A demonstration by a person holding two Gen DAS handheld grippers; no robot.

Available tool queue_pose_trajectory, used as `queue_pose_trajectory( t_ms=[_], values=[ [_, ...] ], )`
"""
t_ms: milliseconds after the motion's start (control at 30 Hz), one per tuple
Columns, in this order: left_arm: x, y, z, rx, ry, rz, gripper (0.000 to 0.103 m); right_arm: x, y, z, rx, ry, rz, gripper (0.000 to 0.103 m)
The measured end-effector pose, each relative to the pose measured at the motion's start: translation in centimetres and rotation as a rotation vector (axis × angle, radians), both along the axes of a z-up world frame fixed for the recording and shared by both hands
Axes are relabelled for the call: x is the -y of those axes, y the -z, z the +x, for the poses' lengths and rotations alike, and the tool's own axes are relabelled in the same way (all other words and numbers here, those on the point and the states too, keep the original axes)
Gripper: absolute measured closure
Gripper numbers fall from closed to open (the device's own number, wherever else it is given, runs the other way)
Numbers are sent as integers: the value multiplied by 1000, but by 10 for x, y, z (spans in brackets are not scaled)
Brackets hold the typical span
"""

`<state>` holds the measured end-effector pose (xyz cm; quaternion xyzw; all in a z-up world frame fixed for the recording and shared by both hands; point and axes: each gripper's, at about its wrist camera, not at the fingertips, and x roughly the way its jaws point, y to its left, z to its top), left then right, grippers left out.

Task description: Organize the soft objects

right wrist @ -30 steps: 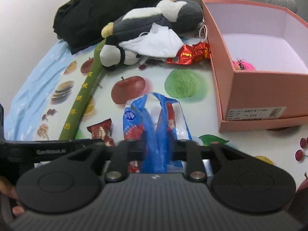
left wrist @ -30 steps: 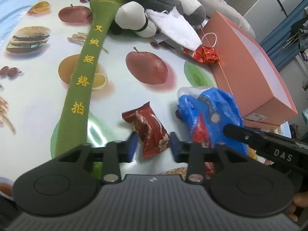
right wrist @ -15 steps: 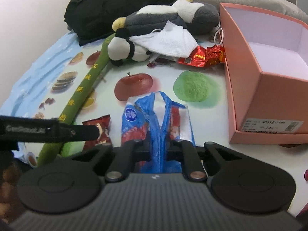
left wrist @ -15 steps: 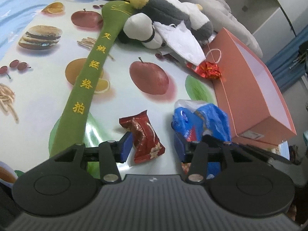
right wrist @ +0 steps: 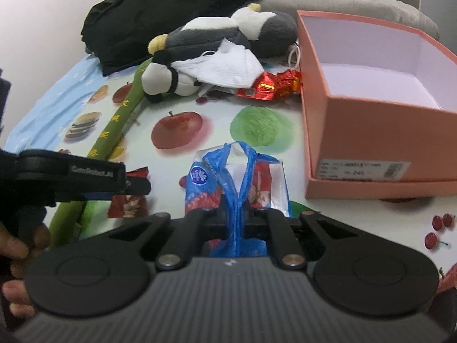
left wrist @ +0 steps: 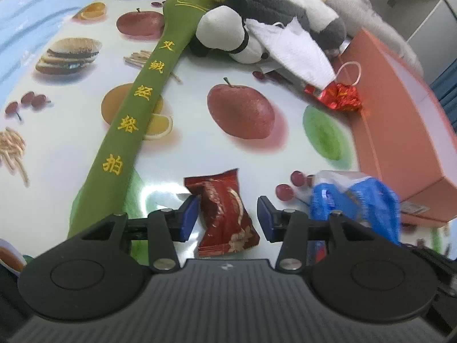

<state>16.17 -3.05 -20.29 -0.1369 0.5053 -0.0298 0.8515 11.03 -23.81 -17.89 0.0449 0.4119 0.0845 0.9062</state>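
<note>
A dark red snack packet (left wrist: pixel 225 214) lies on the fruit-print tablecloth between the blue pads of my left gripper (left wrist: pixel 227 218). That gripper is open, with a gap on each side of the packet. My right gripper (right wrist: pixel 236 220) is shut on a bunched fold of a blue plastic snack bag (right wrist: pixel 237 177), which shows blurred at the right of the left wrist view (left wrist: pixel 368 200). The left gripper's arm (right wrist: pixel 85 171) reaches in over the red packet (right wrist: pixel 128 203) from the left.
An open pink box (right wrist: pixel 371 131) stands to the right. Behind lie a long green plush stick (left wrist: pixel 134 120), a black, white and grey plush toy (right wrist: pixel 228 28) under a white face mask (right wrist: pixel 228 65), a red foil wrapper (right wrist: pixel 271 85) and a black garment (right wrist: pixel 171 5).
My right gripper's jaws closed onto the blue bag. My left gripper moved forward over the red packet, which now sits squarely between its fingers.
</note>
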Motion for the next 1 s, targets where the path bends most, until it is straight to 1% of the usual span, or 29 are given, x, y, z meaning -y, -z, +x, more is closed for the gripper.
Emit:
queue_pose_trajectory(
  t_ms=[67, 100, 133, 167, 233, 433, 533, 667, 800, 1000],
  values=[
    [3, 2, 2, -5, 9, 12, 54, 3, -1, -1, 0, 7, 7, 93],
    [5, 3, 3, -1, 15, 24, 57, 4, -1, -1, -1, 10, 9, 93],
    [6, 2, 4, 1, 21, 34, 63, 5, -2, -1, -1, 13, 9, 93],
    [6, 2, 5, 1, 27, 32, 66, 6, -2, -1, 0, 16, 8, 93],
    [5, 1, 6, 1, 32, 15, 68, 7, -5, -2, 3, 21, 14, 93],
    [6, -17, -3, 53, 64, 18, 69, 8, -17, -8, 30, 19, 19, 93],
    [10, -35, -11, 96, 100, 28, 69, 7, -26, -11, 48, 15, 26, 93],
    [8, -61, -17, 136, 116, 7, 69, 5, -42, -16, 83, 10, 34, 93],
    [13, -92, -22, 202, 151, 16, 69, 6, -64, -21, 139, 14, 42, 93],
    [28, -141, -24, 297, 206, 10, 69, 16, -104, -25, 235, 36, 60, 93]
  ],
)
